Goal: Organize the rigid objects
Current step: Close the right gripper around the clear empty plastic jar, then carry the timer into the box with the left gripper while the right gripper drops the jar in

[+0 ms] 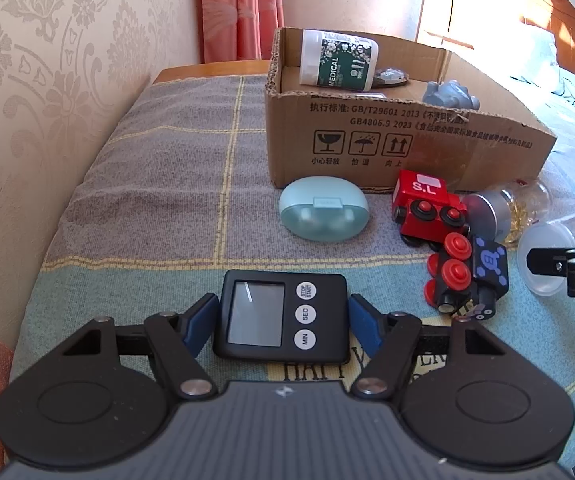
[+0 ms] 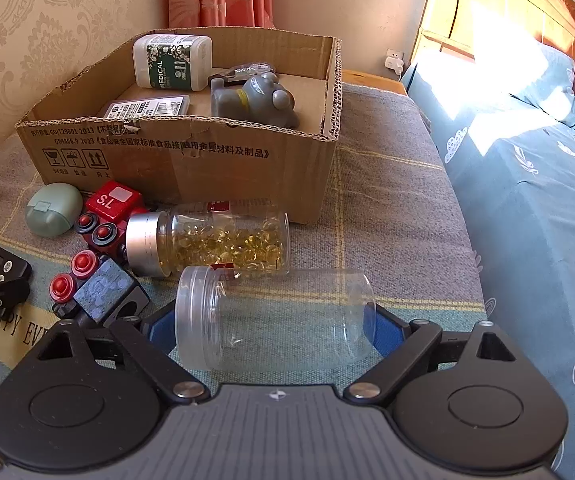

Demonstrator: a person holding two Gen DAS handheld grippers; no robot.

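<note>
Cardboard box (image 2: pixel 191 168) sits ahead of both tools, open top, already holding a white medical bottle (image 2: pixel 171 62), a grey figurine (image 2: pixel 255 100) and a flat packet (image 2: pixel 147 109); stiff walls with a torn front edge; judged the drop target, so loads should go in over the rim.

Clear empty jar (image 2: pixel 275 320) lies on its side across the right tool (image 2: pixel 275 330), lid end to the tool's left, base to its right; blue pads sit at both ends but I cannot tell if they press yet; judged light, hard, smooth plastic, slippery and prone to roll; an end-to-end hold spans its full length, so a squeeze across the ribbed lid band looks safer.

Capsule jar (image 2: pixel 215 242) lies just ahead of the empty one, silver cap to the left; judged heavier, contents shift.

Two toy train cars, red (image 1: pixel 427 208) and black (image 1: pixel 467 276), lie ahead-right of the left tool; rigid, wheels roll, grab the block bodies.

Mint earbud case (image 1: pixel 323 212) straight ahead of the left tool; rounded, slick.

Black timer (image 1: pixel 281 316) lies flat on the blanketed bed (image 1: pixel 147 184) between the left tool (image 1: pixel 281 322) pads; pads look touching its side edges, read as clenched on it; light, stiff, thin; hold the edges, avoid screen and buttons.
</note>
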